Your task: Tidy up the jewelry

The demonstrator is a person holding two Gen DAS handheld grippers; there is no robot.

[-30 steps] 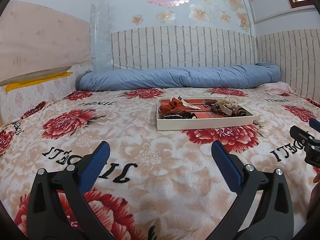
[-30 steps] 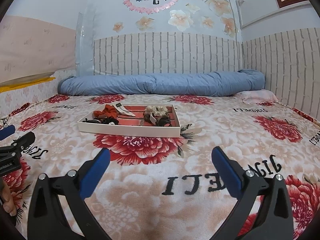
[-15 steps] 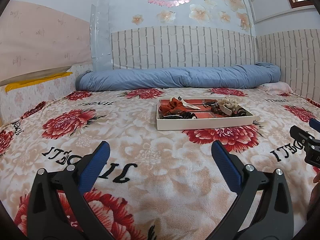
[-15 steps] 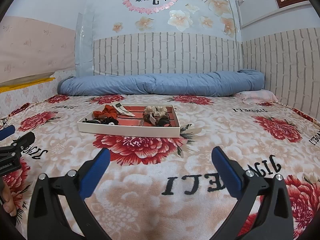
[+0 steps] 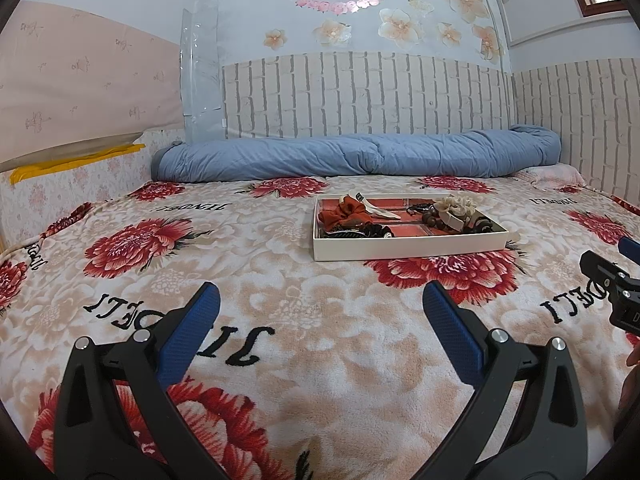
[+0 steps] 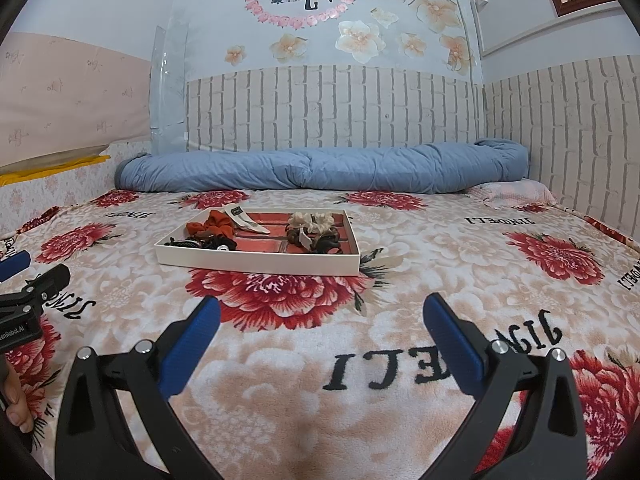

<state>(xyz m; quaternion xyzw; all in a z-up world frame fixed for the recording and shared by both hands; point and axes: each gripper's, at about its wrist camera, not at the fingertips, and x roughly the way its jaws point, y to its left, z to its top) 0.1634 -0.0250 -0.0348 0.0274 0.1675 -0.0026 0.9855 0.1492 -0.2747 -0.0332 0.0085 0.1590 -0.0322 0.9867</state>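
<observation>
1. Jewelry tray (image 5: 408,249) rests on the floral blanket (image 5: 280,320), holding scrunchies and beads.
2. Left gripper (image 5: 318,312): fingers spread wide, empty, well short of the tray.
3. Right gripper (image 6: 320,320): same condition.

Both fisheye views sit low over the floral blanket (image 5: 280,360), looking forward between their own spread fingers toward the brick-papered headboard wall (image 6: 332,108). The left wrist view stands left of the white tray (image 5: 408,246), the right wrist view right of it — both near. They share tray, rolled blue duvet (image 6: 320,172) and wall; each catches the other gripper at its edge.
</observation>
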